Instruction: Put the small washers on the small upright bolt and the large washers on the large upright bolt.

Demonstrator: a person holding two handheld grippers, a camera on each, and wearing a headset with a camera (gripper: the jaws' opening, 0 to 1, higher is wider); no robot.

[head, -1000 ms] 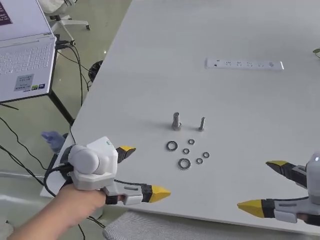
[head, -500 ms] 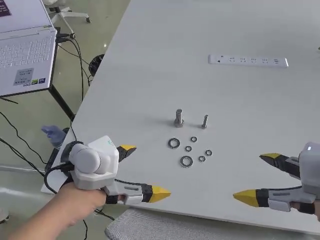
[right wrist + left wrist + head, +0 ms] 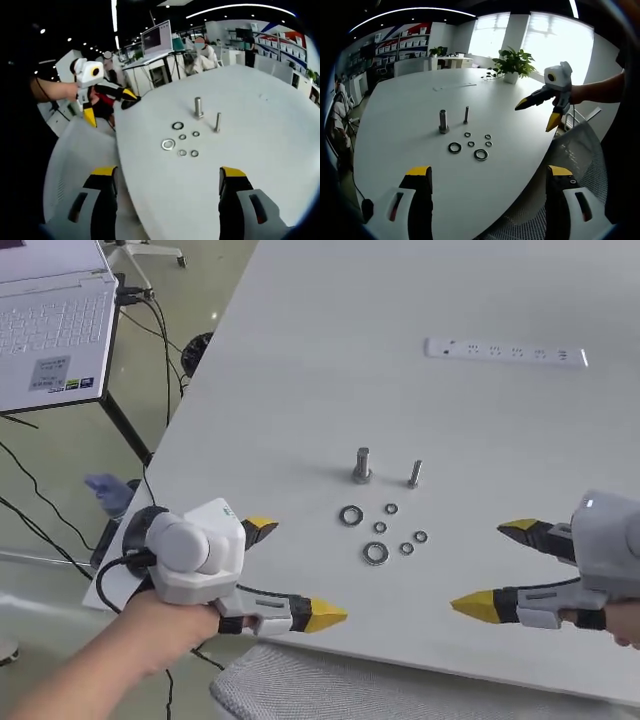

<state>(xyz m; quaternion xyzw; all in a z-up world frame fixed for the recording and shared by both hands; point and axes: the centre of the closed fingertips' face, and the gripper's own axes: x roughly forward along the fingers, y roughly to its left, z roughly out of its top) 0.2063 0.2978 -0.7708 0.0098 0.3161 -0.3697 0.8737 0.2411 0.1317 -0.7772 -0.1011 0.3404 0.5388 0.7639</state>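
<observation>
Bright, even daylight from blown-out windows (image 3: 540, 40); soft faint shadows, fisheye-bent edges.

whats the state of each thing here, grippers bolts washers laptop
left gripper, open, empty
right gripper, open, empty
large bolt, upright, no washers on it
small bolt, upright, no washers on it
large washers, two, flat on the table
small washers, four, flat on the table
laptop, lid open
</observation>
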